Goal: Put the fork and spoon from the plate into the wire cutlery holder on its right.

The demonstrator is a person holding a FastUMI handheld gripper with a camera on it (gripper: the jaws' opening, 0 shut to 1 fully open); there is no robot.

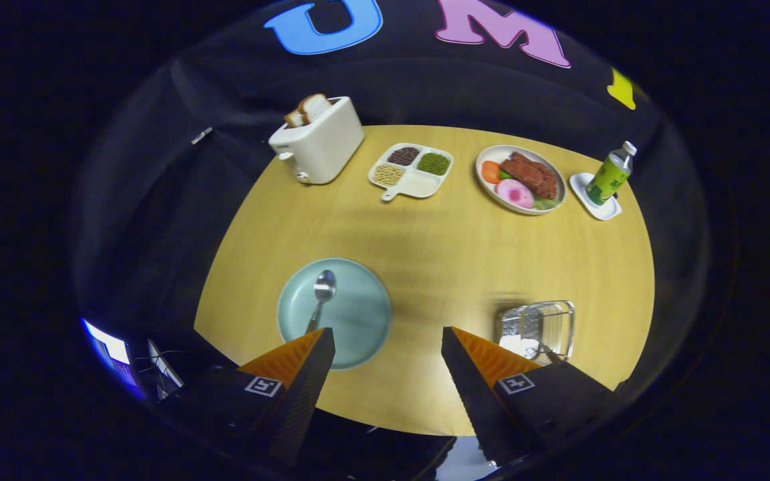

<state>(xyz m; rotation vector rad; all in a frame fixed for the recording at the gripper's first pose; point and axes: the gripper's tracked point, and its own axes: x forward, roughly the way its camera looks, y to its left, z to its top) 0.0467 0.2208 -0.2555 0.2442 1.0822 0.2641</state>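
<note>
Gripper view, stock check.

A: Item one: gripper [388, 347], fingers spread wide, nothing between them, poised above the near edge of the table [438, 254].

B: Item two?

A: Spoon [320, 297], lying on the plate [365, 314], bowl away from the fingers, handle running toward the left finger. Item three: holder [537, 329], right of the plate, just beyond the right finger (something metallic lies inside, possibly the fork; I cannot tell).

B: So the spoon looks to be next. Method?

A: My judgement: come down over the handle, straddle it crosswise, close near mid-handle so it hangs balanced. Lift clear of the plate rim before crossing to the holder.
</note>
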